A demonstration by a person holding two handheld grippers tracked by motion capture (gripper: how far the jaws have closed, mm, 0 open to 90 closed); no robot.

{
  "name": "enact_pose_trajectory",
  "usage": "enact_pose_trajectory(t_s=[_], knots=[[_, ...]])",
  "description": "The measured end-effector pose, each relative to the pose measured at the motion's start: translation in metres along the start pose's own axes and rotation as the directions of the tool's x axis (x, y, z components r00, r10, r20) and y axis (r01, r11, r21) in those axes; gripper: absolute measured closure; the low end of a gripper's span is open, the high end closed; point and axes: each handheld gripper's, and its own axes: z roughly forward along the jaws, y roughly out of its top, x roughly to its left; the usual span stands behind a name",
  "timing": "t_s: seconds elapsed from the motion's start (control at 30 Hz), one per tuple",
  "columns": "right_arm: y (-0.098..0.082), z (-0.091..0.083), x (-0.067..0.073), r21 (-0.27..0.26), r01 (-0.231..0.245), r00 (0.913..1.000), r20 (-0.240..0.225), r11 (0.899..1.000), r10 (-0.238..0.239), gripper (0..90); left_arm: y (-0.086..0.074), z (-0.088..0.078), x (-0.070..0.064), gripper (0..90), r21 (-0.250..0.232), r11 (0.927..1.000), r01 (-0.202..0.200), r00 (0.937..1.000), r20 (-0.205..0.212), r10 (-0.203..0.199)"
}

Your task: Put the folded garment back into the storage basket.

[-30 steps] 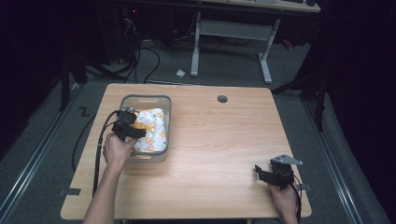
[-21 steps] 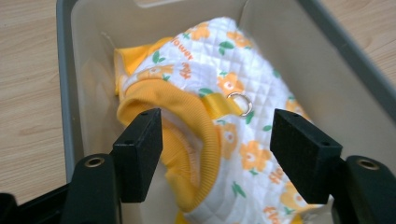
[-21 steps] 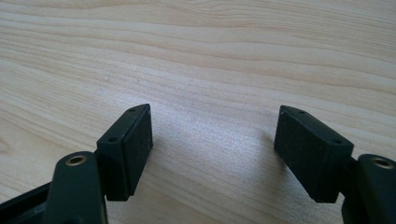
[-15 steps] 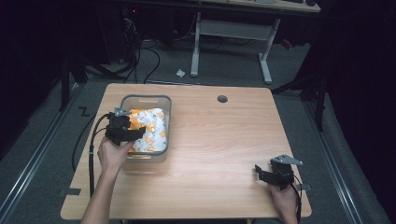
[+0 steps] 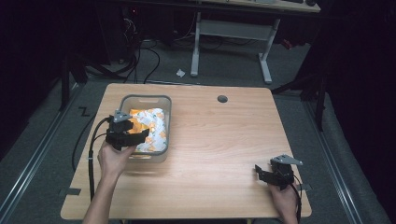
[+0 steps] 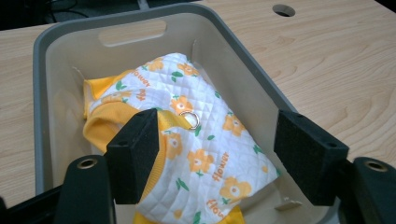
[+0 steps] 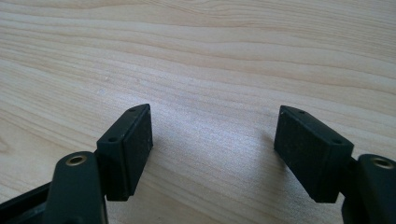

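Observation:
A grey plastic bin (image 5: 163, 105) (image 6: 60, 32) stands on the left half of the wooden table (image 5: 224, 140). Inside it lies a folded white quilted cloth with orange flowers and yellow trim (image 5: 152, 126) (image 6: 201, 149), with a small metal ring on it. My left gripper (image 5: 133, 135) (image 6: 215, 158) hovers over the bin's near end, open, with its jaws wide apart above the cloth and nothing between them. My right gripper (image 5: 267, 173) (image 7: 212, 149) rests low over bare wood near the front right corner, open and empty.
A round cable hole (image 5: 222, 99) sits near the table's far edge. Black cables trail from the left gripper over the table's left edge. Behind the table stand the white legs of a desk frame (image 5: 266, 65) on grey floor.
My left gripper has drawn back toward the person, from over the bin's middle to its near left end. The cloth stays in the bin. The right gripper has not moved.

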Motion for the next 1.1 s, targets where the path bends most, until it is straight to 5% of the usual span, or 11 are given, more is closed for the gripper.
enact_pose_trajectory(t_s=[0.63, 1.1], knots=[[0.000, 0.000, 0.000, 0.000, 0.000, 1.0000, 0.000, 1.000, 0.000, 28.3, -0.006, -0.017, -0.027, 28.9, -0.075, 0.9971, -0.013, 0.9945, 0.102, 0.021], [0.000, 0.000, 0.000, 0.000, 0.000, 1.0000, 0.000, 1.000, 0.000, 28.3, -0.013, -0.023, -0.038, 29.3, -0.085, 0.9964, 0.000, 0.9868, 0.161, 0.013]])
